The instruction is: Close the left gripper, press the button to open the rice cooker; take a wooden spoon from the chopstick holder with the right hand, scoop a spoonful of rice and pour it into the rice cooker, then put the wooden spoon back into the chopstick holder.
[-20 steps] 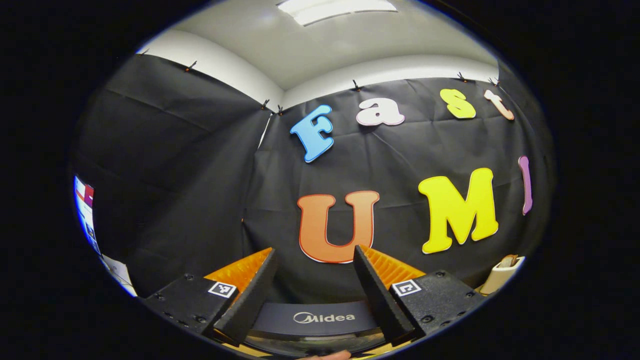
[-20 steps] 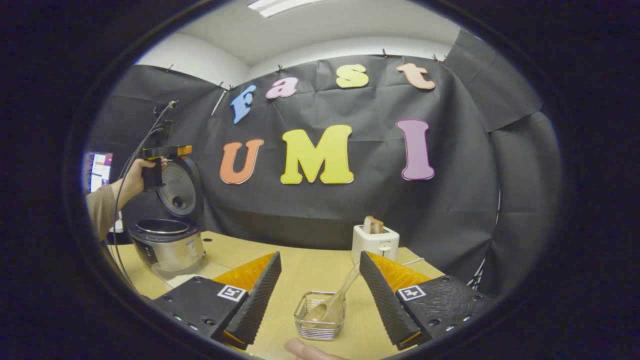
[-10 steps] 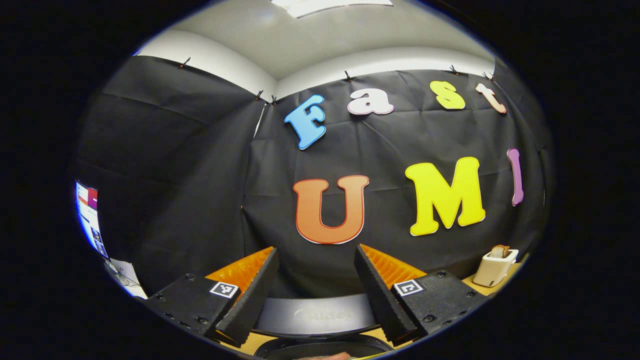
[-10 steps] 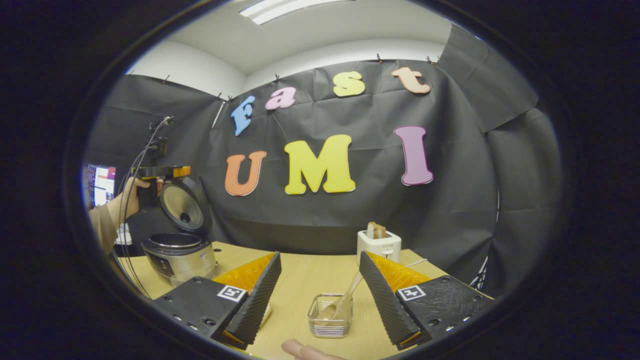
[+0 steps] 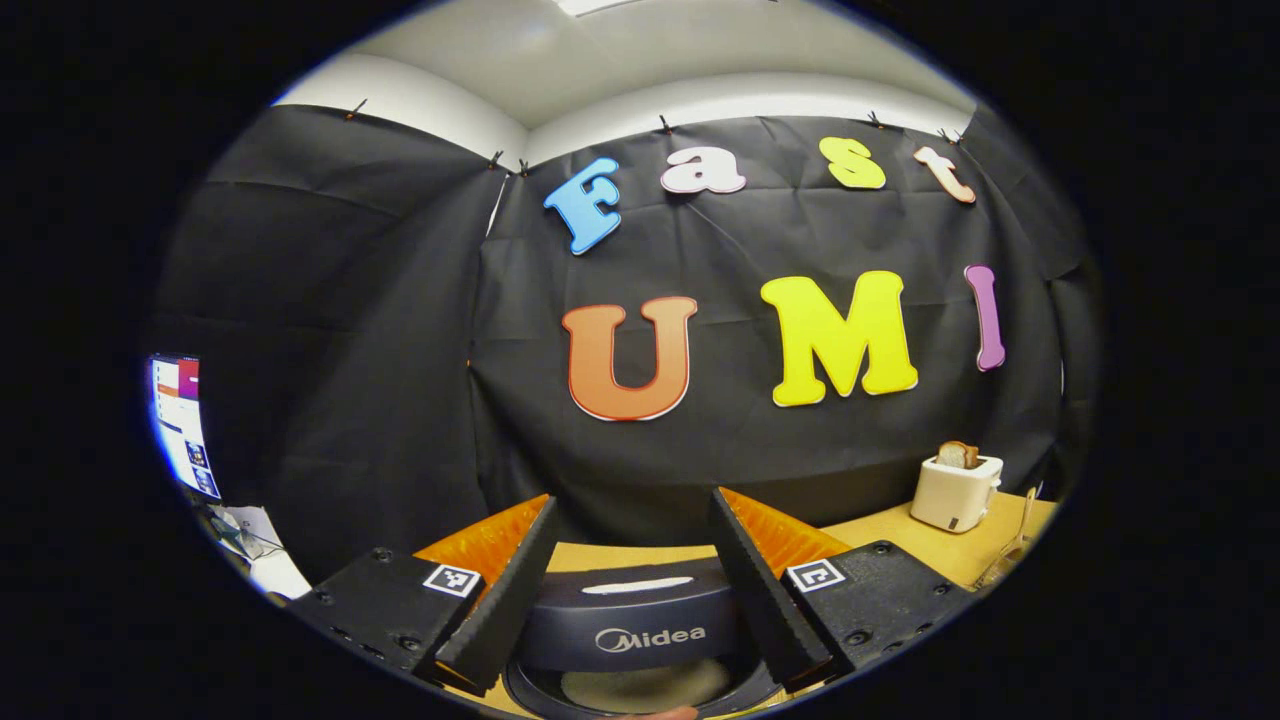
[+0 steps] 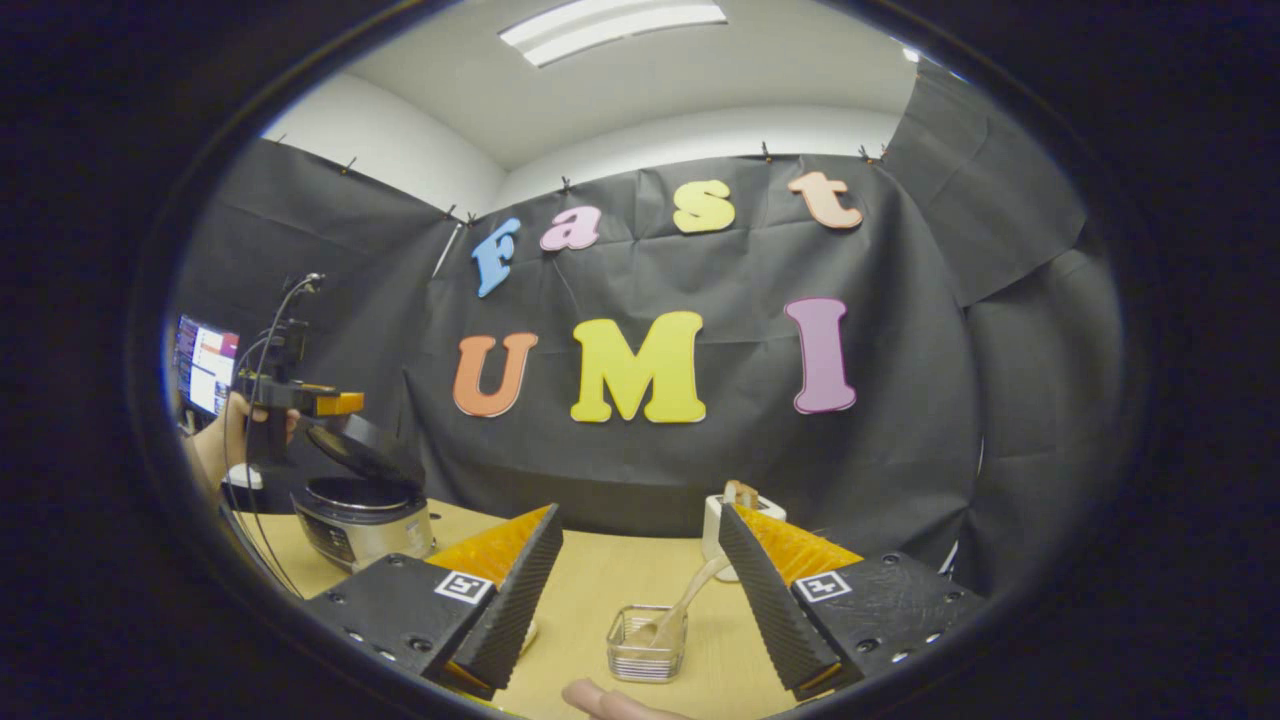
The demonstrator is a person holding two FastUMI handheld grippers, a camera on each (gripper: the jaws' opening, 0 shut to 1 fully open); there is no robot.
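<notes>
Wooden spoon (image 6: pixel 683 604) sits in its holder (image 6: pixel 646 655) between my open right tongs (image 6: pixel 640 590); left tongs (image 5: pixel 633 575) gape over the cooker lid (image 5: pixel 630 625), half-raised.

rice cooker (image 5: pixel 640 640): the picture's bottom edge cuts off the pot; the left tool's (image 5: pixel 628 590) fingers hide the lid's sides.
toaster (image 6: pixel 722 520): half hidden behind a finger (image 6: pixel 765 590) of the right tool (image 6: pixel 640 590).
wooden spoon (image 5: pixel 1015 540): too small and cut off at the worktop's (image 5: pixel 900 535) right edge.
screen (image 6: pixel 205 365): too small to tell.
</notes>
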